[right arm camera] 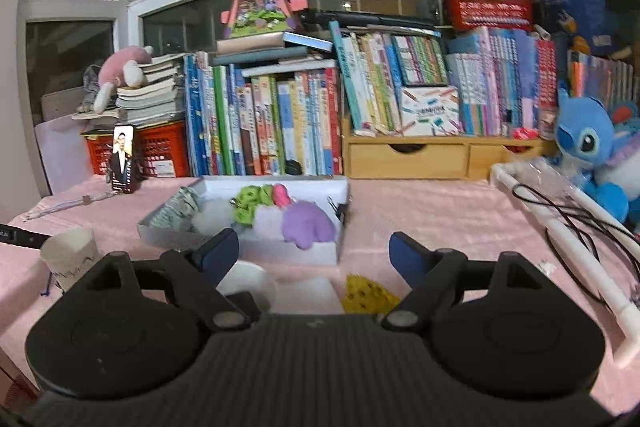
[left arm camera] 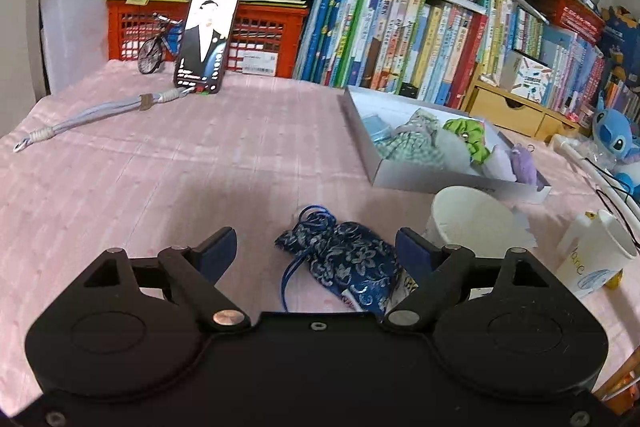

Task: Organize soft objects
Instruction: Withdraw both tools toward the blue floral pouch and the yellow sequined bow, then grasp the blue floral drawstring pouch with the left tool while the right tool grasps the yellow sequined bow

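The left gripper (left arm camera: pixel 316 247) is held with jaws wide over a blue pouch (left arm camera: pixel 344 263), which is lying on the pink cloth (left arm camera: pixel 160 179), not gripped. The right gripper (right arm camera: pixel 314 251) is also wide, empty, before the box (right arm camera: pixel 256 251) of soft toys.

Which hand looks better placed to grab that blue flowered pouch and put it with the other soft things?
Left. Its tool is open with the blue flowered pouch lying right between its fingers. The right tool faces the white box instead.
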The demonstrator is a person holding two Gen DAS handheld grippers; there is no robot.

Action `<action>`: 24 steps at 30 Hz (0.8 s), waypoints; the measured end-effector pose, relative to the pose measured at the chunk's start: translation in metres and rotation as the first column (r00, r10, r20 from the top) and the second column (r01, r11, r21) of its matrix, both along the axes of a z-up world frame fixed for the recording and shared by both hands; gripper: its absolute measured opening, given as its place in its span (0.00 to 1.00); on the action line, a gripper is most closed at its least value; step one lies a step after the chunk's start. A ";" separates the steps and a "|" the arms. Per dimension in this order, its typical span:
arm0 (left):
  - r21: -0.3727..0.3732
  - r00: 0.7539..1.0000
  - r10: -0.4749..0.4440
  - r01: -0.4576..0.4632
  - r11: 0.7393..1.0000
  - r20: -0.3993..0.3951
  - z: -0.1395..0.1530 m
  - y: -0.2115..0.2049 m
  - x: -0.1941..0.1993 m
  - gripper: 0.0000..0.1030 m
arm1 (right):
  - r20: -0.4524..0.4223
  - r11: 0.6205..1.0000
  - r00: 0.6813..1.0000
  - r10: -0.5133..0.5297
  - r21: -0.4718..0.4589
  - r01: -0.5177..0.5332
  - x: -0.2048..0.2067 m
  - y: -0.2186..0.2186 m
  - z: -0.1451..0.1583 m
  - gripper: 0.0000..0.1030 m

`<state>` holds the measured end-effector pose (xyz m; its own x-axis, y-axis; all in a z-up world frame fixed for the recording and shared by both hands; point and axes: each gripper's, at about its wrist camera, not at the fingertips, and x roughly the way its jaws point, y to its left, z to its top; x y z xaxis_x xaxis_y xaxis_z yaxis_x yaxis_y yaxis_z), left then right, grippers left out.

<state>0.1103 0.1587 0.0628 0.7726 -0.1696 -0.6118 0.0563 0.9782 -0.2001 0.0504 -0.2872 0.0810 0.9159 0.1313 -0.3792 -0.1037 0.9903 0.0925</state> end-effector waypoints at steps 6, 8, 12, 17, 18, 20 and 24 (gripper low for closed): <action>-0.203 0.989 0.059 -0.085 0.975 -0.133 -0.014 0.025 0.016 0.79 | -0.015 0.999 0.999 -0.036 -0.002 0.036 -0.008 -0.008 -0.012 0.87; -0.291 0.979 0.078 -0.131 0.948 -0.186 -0.021 0.035 0.024 0.74 | -0.024 0.999 0.999 -0.044 -0.010 0.044 -0.010 -0.009 -0.016 0.87; -0.373 0.962 0.092 -0.187 0.909 -0.258 -0.036 0.043 0.036 0.66 | -0.042 0.998 0.997 -0.058 -0.025 0.057 -0.013 -0.011 -0.026 0.87; -0.403 0.960 0.080 -0.188 0.896 -0.269 -0.042 0.038 0.046 0.63 | -0.073 0.998 0.996 -0.055 -0.046 0.052 -0.015 -0.011 -0.038 0.88; -0.413 0.959 0.079 -0.191 0.890 -0.274 -0.042 0.037 0.049 0.61 | -0.079 0.998 0.996 -0.052 -0.052 0.048 -0.015 -0.012 -0.040 0.88; -0.435 0.955 0.081 -0.205 0.877 -0.286 -0.044 0.036 0.053 0.58 | -0.092 0.997 0.995 -0.042 -0.062 0.036 -0.015 -0.011 -0.045 0.90; -0.448 0.949 0.084 -0.220 0.866 -0.304 -0.047 0.032 0.060 0.44 | -0.109 0.996 0.994 -0.024 -0.093 0.014 -0.011 -0.007 -0.056 0.91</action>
<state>0.1705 0.1910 0.0158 0.6324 -0.3835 -0.6731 -0.2071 0.7536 -0.6239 0.0390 -0.2944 0.0249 0.8700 0.0739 -0.4874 -0.0787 0.9968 0.0107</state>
